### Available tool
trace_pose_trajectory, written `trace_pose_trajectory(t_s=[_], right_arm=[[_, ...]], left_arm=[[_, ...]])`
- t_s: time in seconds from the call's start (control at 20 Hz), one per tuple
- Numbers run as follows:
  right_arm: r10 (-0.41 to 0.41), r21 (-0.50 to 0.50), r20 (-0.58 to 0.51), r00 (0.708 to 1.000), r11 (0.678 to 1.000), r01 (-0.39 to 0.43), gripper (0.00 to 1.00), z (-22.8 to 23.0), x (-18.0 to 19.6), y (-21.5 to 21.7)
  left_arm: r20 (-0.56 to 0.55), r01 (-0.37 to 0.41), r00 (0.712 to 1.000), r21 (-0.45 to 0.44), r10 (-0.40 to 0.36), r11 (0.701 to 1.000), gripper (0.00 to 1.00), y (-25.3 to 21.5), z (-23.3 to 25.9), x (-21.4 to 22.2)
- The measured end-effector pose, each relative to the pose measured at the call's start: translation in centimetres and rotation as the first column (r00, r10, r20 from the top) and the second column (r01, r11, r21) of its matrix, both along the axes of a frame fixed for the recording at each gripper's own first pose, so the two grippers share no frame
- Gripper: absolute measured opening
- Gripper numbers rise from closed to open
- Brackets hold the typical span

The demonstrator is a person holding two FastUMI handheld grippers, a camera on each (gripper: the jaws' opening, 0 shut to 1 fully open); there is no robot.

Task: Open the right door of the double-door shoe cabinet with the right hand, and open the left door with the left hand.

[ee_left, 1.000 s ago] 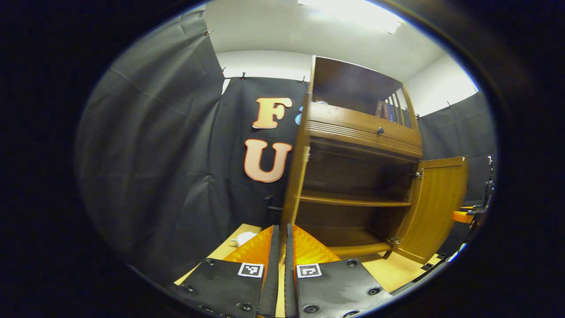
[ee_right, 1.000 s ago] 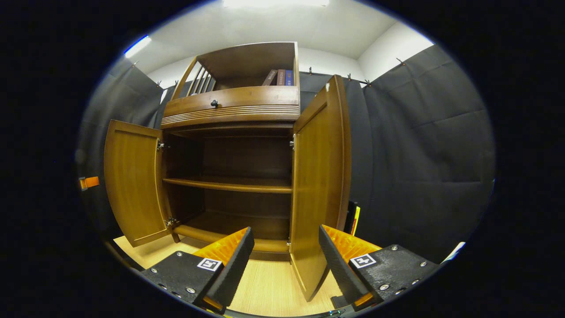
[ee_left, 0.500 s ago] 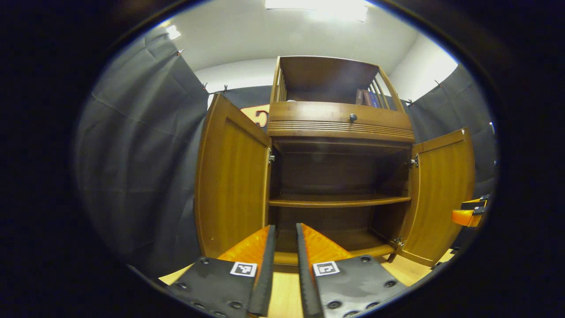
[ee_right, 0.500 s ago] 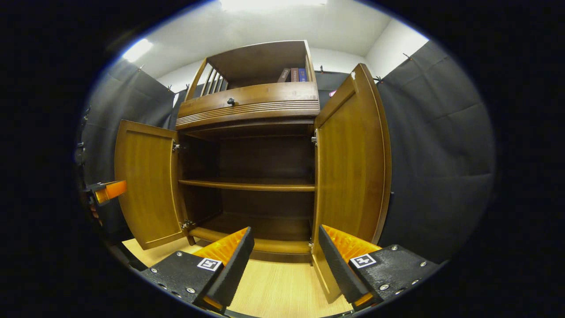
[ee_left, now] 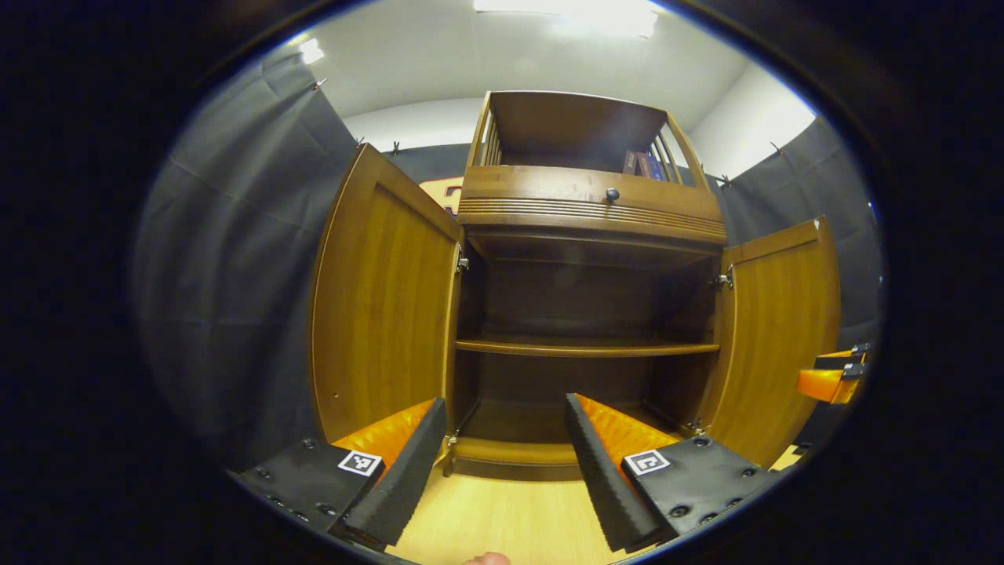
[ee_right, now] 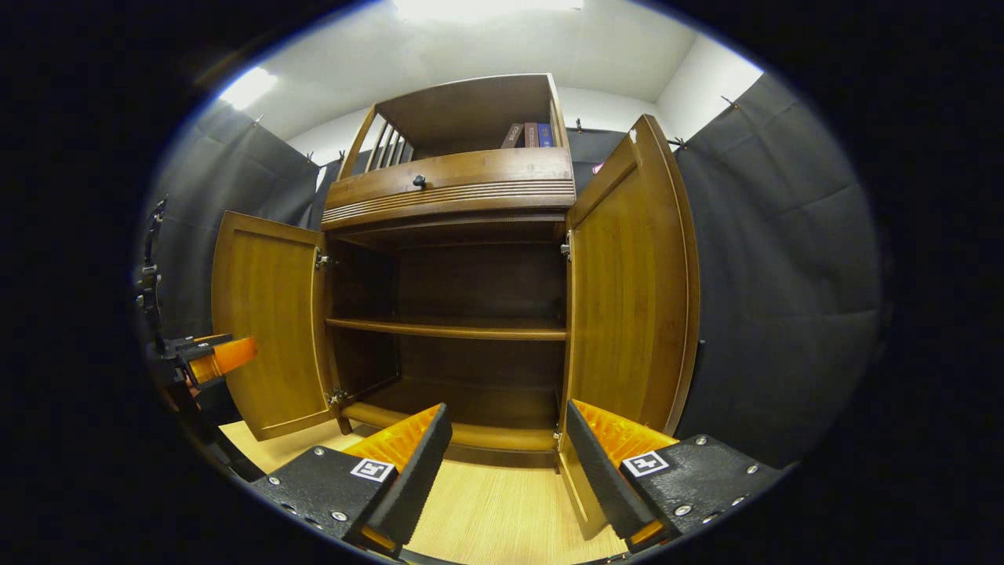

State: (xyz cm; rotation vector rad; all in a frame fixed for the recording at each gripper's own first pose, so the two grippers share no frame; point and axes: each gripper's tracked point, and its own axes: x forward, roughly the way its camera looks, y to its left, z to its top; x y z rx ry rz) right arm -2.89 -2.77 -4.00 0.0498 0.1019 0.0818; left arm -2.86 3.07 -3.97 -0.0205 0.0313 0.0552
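Books: a few upright spines, one leaning, in the open top compartment, far right corner; also glimpsed behind the side slats. Drawer knob: small, dark, round, on the ribbed front band below that compartment. Middle shelf: bare board across the dark interior. Floor: pale wood-grain surface, near. Black cloth wall: hangs left, right and behind, clipped along its top edge. Ceiling light: bright panel overhead.
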Motion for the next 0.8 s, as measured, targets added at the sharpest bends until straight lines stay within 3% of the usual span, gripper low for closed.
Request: trace_pose_trajectory(t_s=[0.25,0.3,0.8], right_arm=[[-0.002,0.009,-0.005,1.000,1.000,0.002,0.90,-0.6,0.0,-0.2],[-0.004,0.006,-0.007,1.000,1.000,0.004,0.96,-0.7,-0.1,-0.3],[-0.019,0.018,-0.013,1.000,1.000,0.019,0.96,-1.2,-0.2,-0.8]], left_arm=[[-0.002,-0.014,1.000,-0.005,0.014,1.000,0.98,-0.2,0.2,-0.3],[0.000,-0.012,1.000,-0.005,0.012,1.000,0.98,-0.4,0.4,-0.3],[0.016,-0.003,1.000,0.037,0.003,0.999,0.98,-0.6,1.0,0.0]])
